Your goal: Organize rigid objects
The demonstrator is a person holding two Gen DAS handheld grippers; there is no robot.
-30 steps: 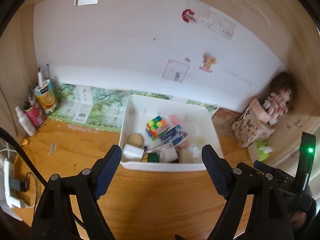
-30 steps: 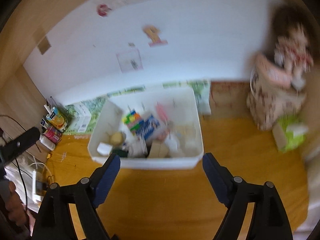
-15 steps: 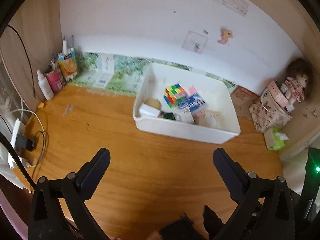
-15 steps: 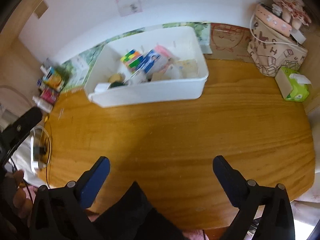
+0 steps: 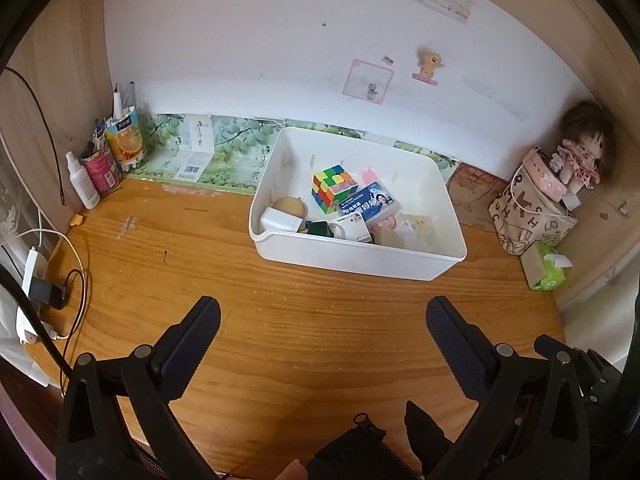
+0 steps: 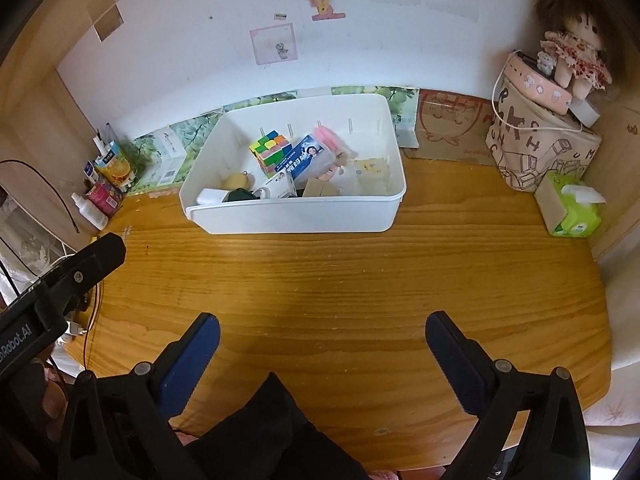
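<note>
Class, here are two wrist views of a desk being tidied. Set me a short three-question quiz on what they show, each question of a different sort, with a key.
1. True or false: the colourful puzzle cube lies inside the white bin.
2. Multiple choice: the green tissue pack sits (A) inside the bin, (B) on the wooden desk beside the patterned bag, (C) between the fingers of a hand-held gripper.
3. Fill in: the left hand-held gripper and the right hand-held gripper are both ____ and hold nothing.

Key: 1 true; 2 B; 3 open.
</note>
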